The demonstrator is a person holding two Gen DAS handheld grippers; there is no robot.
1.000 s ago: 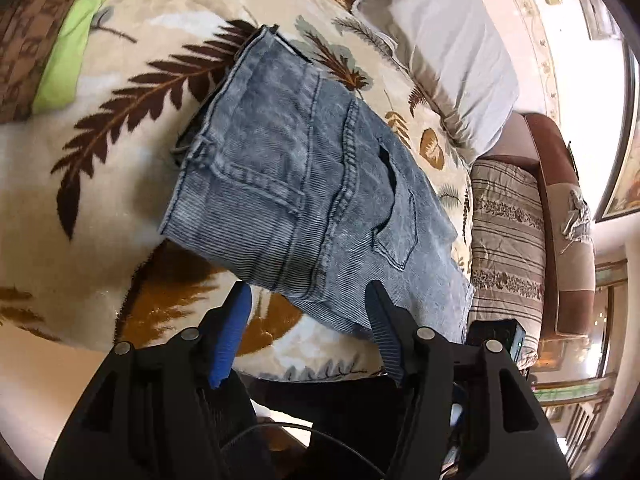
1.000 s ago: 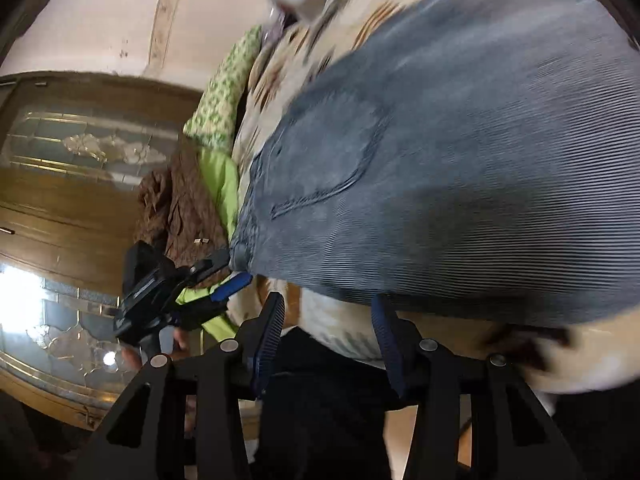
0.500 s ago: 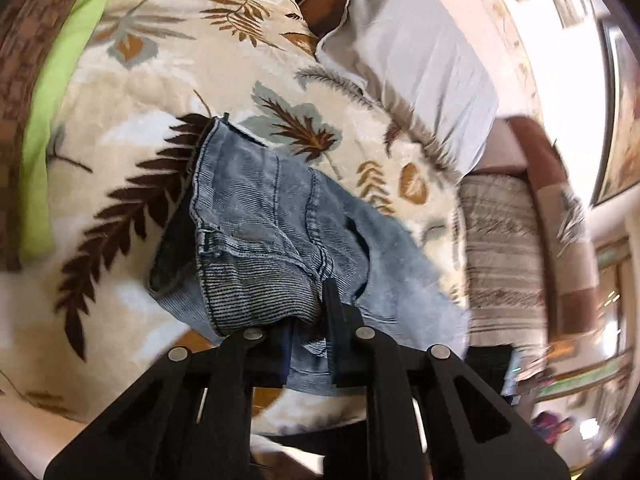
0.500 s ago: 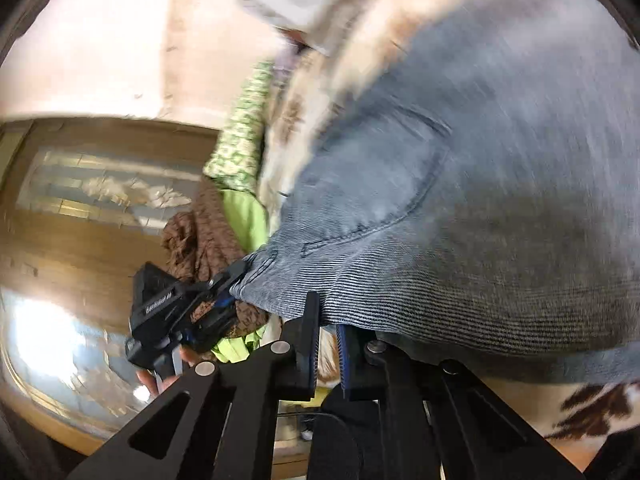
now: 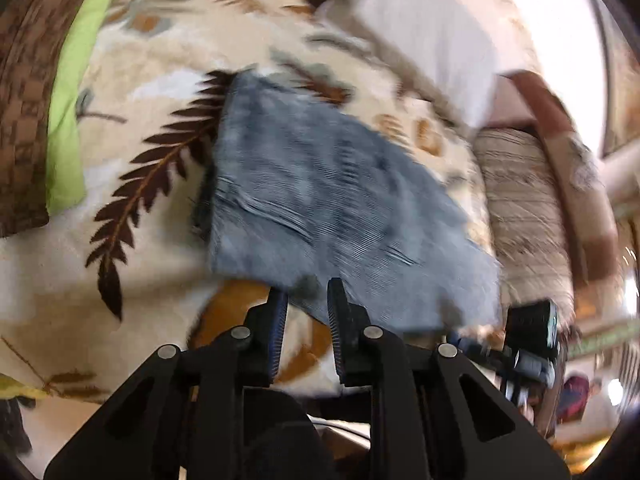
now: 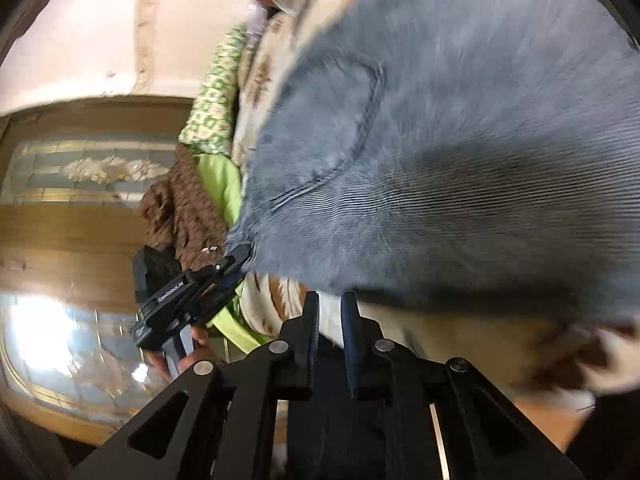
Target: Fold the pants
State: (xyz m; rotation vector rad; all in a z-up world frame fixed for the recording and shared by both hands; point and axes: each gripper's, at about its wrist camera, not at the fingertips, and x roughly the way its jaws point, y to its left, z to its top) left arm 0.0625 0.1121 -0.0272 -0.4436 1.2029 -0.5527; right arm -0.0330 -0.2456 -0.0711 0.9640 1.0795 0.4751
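Observation:
Folded blue-grey denim pants (image 5: 320, 208) lie on a leaf-patterned blanket (image 5: 132, 120); they also fill the right wrist view (image 6: 460, 140), back pocket up. My left gripper (image 5: 307, 300) sits at the pants' near edge, its jaws a little apart, with nothing between them. My right gripper (image 6: 330, 312) is just below the pants' near edge, jaws narrowly apart and empty. The left gripper also shows in the right wrist view (image 6: 236, 264), its tips at the pants' corner. Both views are blurred.
A grey pillow (image 5: 432, 32) lies at the far end of the bed. A striped cushion (image 5: 524, 208) sits to the right. A green and brown cloth (image 5: 48, 92) lies to the left. A wooden glass-panelled door (image 6: 72, 240) stands beyond the bed.
Both grippers closed on the pants' near edge half a second ago and lifted it. Now both have let go and drawn back, and the pants lie flat in a shorter fold.

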